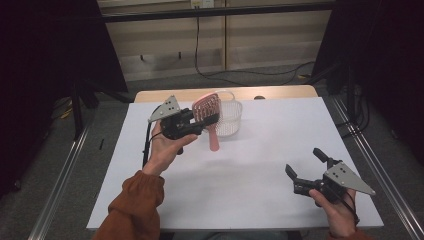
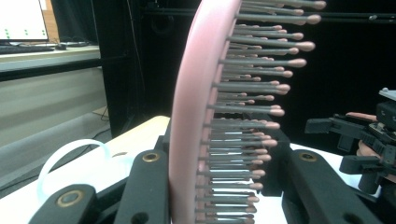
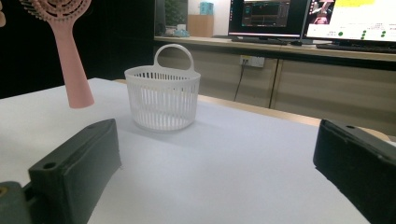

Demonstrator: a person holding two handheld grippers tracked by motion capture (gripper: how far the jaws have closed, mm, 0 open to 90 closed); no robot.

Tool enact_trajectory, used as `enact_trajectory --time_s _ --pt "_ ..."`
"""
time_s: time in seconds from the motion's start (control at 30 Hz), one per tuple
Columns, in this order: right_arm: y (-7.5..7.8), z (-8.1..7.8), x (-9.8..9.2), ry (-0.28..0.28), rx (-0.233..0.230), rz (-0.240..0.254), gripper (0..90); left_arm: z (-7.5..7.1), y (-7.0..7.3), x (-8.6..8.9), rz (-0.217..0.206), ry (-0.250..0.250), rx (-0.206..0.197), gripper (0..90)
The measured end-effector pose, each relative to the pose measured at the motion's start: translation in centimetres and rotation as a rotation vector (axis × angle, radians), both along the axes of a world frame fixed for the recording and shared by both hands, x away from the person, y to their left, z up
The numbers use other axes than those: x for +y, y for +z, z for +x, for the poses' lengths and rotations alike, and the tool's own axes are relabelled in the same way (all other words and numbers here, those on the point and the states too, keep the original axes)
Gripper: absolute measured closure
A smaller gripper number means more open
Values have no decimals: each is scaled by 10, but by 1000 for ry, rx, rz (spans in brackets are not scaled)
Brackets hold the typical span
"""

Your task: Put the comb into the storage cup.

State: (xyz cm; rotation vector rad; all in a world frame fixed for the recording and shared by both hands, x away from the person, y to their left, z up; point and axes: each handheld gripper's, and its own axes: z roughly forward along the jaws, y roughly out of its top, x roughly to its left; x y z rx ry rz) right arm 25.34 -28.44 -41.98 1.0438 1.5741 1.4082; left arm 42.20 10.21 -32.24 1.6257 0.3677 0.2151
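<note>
My left gripper (image 1: 206, 116) is shut on the head of a pink hairbrush (image 1: 209, 112), held in the air beside a white slatted basket (image 1: 227, 116) at the back of the table. The brush handle (image 1: 214, 141) hangs down toward the table. In the left gripper view the brush's pink back and dark bristles (image 2: 205, 116) stand upright between the black jaws. My right gripper (image 1: 305, 164) hovers low at the front right, jaws wide apart with nothing between them. The right gripper view looks across the table at the basket (image 3: 162, 95) and the brush handle (image 3: 70, 70).
The white table top (image 1: 260, 165) rests on a wooden table whose edge shows at the back (image 1: 280, 92). Dark curtains and metal frame rails stand at both sides. A cable runs along the floor behind. Monitors (image 3: 317, 21) sit on a far bench.
</note>
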Motion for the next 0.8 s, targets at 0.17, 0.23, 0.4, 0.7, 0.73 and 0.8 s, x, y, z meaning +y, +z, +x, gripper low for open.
enact_trajectory --time_s 0.17,0.23,0.4,0.7,0.73,0.8 --pt "-6 1 -6 -28 6 -40 17 5 1 0 -4 11 3 640" --pt "-8 2 -8 -37 17 -35 17 7 1 0 -5 19 0 640" --pt "-11 3 -9 -38 28 -18 22 10 5 0 -13 20 -2 640" --pt "-12 3 -4 -5 37 -23 20 20 14 -2 -29 62 -25 640" --pt "-12 4 -4 -7 38 -22 20 22 15 -2 -27 61 -24 640" --pt "-12 4 -5 -10 37 -16 20 24 16 -3 -25 67 -28 640"
